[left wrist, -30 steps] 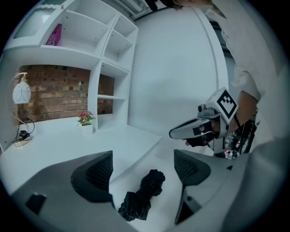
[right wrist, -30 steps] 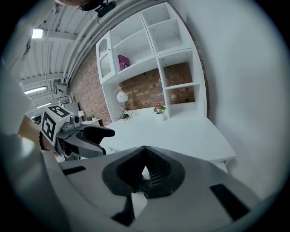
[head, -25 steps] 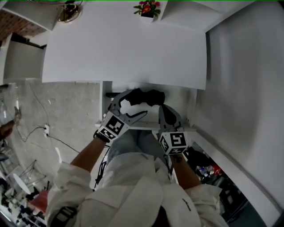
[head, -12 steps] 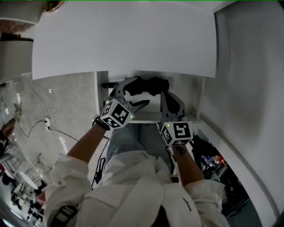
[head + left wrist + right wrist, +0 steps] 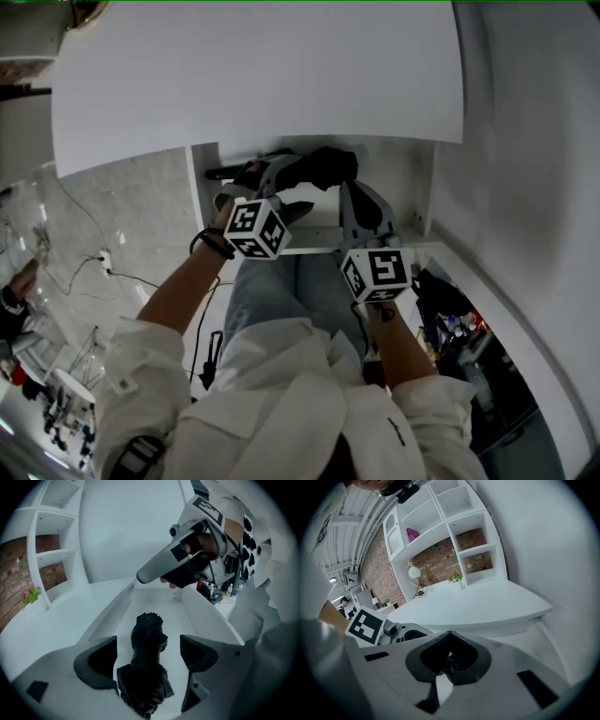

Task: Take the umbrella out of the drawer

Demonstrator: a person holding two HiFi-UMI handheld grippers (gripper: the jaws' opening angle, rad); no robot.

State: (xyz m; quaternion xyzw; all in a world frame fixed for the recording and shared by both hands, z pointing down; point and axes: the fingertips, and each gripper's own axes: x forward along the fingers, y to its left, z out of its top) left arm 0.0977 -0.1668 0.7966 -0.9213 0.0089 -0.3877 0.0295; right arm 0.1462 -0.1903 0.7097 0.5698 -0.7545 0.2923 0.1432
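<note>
Black umbrella (image 5: pixel 147 660): folded and bunched, lying along the line of the left tongs (image 5: pixel 147 645), near end between the jaws, far end out over the drawer's floor; whether it touches that floor cannot be told.
Left tongs (image 5: pixel 284 192): grasping the umbrella; the crumpled fabric fills the gap between the two dark pads.
Right tongs (image 5: pixel 449 660): clenched, dark pads met, nothing recognisable between them; in the head view they sit at the drawer's front edge, just right of the umbrella (image 5: pixel 323 167).
Drawer (image 5: pixel 211 616): white, standing open under the table, its floor bare beyond the umbrella's tip.
Table (image 5: pixel 262 84): plain white top, overhanging the back of the drawer.
Marker cubes: one on each gripper, left (image 5: pixel 255 228) and right (image 5: pixel 377 272), both near the drawer front.
Shelving (image 5: pixel 454 522): white compartments against a brick wall (image 5: pixel 440 566), a small flowering plant (image 5: pixel 455 577) on the table at its foot.
Person: white sleeves (image 5: pixel 150 356), jeans (image 5: pixel 281 295) below the drawer.
</note>
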